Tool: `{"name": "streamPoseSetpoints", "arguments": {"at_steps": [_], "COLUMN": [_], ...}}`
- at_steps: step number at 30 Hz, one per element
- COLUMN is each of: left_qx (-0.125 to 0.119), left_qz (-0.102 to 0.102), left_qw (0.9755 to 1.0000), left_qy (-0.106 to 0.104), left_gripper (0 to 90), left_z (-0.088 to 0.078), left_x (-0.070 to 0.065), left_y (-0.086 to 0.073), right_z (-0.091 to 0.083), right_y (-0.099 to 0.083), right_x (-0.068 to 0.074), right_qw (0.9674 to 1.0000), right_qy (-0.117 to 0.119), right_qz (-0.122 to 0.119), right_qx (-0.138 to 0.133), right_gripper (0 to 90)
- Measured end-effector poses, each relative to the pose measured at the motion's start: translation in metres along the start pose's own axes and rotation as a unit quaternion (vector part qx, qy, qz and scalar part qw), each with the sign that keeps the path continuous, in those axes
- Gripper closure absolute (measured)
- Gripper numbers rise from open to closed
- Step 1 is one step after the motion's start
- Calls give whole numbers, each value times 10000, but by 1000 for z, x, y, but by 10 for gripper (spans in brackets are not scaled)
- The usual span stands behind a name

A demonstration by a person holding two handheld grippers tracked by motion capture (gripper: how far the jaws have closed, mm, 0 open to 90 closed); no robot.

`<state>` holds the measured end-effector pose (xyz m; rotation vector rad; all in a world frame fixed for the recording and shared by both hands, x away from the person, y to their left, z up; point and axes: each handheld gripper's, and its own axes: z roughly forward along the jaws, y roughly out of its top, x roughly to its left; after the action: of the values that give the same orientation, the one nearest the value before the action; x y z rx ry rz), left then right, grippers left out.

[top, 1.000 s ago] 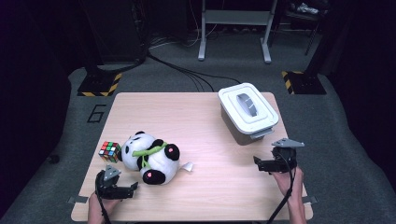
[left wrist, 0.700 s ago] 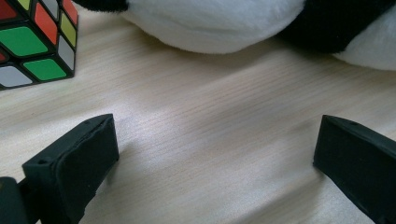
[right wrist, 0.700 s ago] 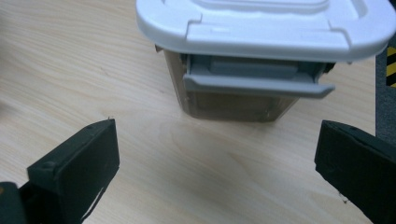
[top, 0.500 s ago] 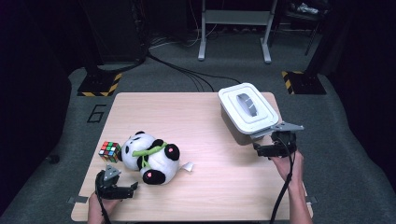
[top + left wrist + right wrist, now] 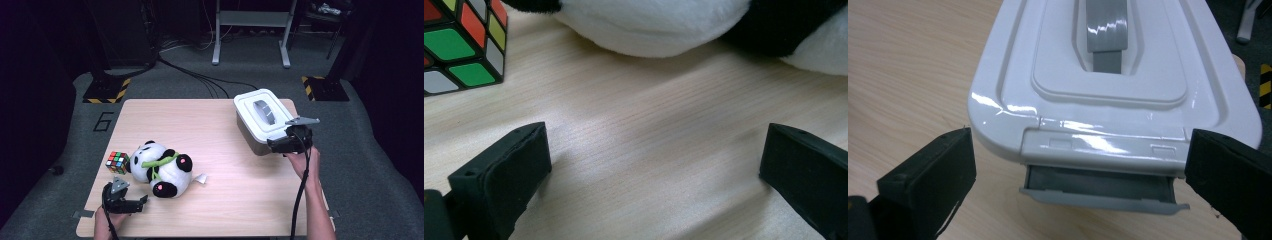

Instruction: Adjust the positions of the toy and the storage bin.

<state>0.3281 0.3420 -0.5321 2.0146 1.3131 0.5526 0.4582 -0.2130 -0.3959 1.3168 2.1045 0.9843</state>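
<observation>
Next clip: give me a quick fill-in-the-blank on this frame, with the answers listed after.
1. The right gripper is at the near end of the white box, whose lid is ____.
2. The left gripper hovers with its jaws ____, near the plush panda.
3. The puzzle cube lies to the ____ of the panda in the high view.
4. The handle set in the box's lid is coloured ____.

Missing words: on; open; left; grey

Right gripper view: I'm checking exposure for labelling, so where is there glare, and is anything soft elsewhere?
Right gripper view: bright glare streaks on the white lid near its front edge and on the grey handle. Left gripper view: the panda toy is blurred up close. High view: the floor around the table is dark.
</observation>
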Motion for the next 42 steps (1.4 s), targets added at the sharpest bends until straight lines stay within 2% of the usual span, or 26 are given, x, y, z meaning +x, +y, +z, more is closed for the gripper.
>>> {"name": "streamPoseSetpoints", "arguments": {"at_steps": [9, 14, 19, 21, 23, 25, 30, 35, 42], "left_qx": [-2, -1, -2, -5, -4, -6, -5, -5, -4], "left_qz": [3, 4, 3, 2, 5, 4, 7, 8, 9], "left_qw": [10000, 10000, 10000, 10000, 10000, 10000, 10000, 10000, 10000], "left_qy": [-3, -3, -3, -3, -7, -7, -7, -7, -6], "left_gripper": [0, 0, 0, 0, 0, 0, 1, 1, 1], "left_z": [0, 0, 0, 0, 0, 0, 0, 0, 0], "left_x": [0, 0, 0, 0, 0, 0, 0, 0, 0], "left_y": [0, 0, 0, 0, 0, 0, 0, 0, 0], "right_z": [18, 31, 44, 48, 50, 52, 53, 52, 49], "right_y": [20, 33, 41, 43, 43, 43, 43, 42, 40], "right_x": [-1, -4, -8, -9, -7, -6, -6, -4, -8], "right_qw": [9998, 9995, 9992, 9990, 9983, 9985, 9987, 9989, 9997], "right_qy": [-117, -258, -366, -389, -557, -504, -443, -422, -137], "right_qz": [-17, 83, 113, 133, 40, 64, 84, -6, 36], "right_qx": [-162, -166, -105, -167, -172, -204, -232, -207, -204], "right_gripper": [166, 332, 461, 535, 594, 639, 658, 666, 669]}}
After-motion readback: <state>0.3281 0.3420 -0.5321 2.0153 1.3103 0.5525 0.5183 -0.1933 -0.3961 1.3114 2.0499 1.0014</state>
